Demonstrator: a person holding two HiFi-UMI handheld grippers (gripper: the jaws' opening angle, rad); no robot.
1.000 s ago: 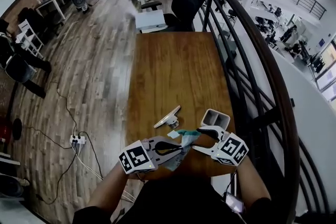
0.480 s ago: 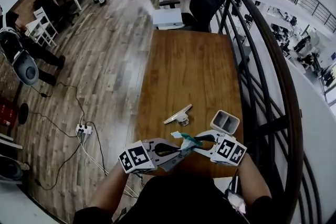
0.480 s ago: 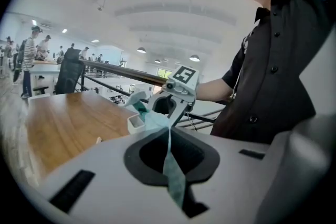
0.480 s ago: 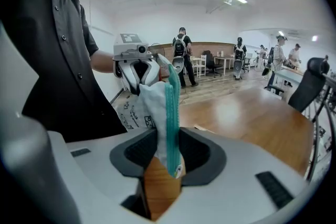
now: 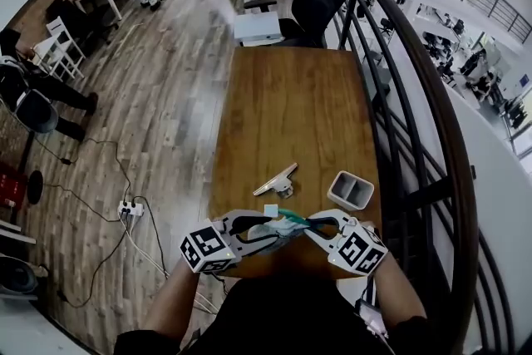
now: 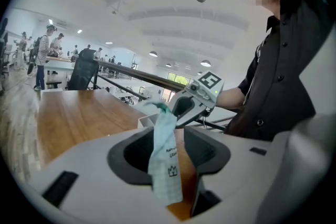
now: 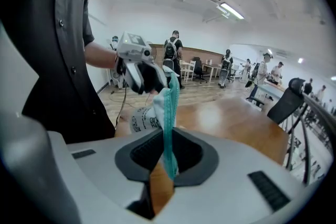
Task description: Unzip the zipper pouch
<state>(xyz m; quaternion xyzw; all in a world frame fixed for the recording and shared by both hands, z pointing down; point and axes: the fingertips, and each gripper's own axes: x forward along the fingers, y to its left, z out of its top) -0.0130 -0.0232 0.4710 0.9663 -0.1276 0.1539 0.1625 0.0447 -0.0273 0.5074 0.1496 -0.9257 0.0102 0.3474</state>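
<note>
Near the white bin (image 5: 344, 201), the zipper pouch (image 5: 278, 226) hangs above the table (image 5: 291, 112).

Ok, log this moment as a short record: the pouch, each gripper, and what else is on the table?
pouch: zipper pouch held up above the table's near end
left gripper: jaws apart, just been opening; pouch hangs between them, not pressed
right gripper: jaws just been closing, pinched on the pouch's teal zipper edge
table: wooden; white two-compartment bin and silvery clip-like item lie farther out, untouched
zipper state: cannot tell
</note>
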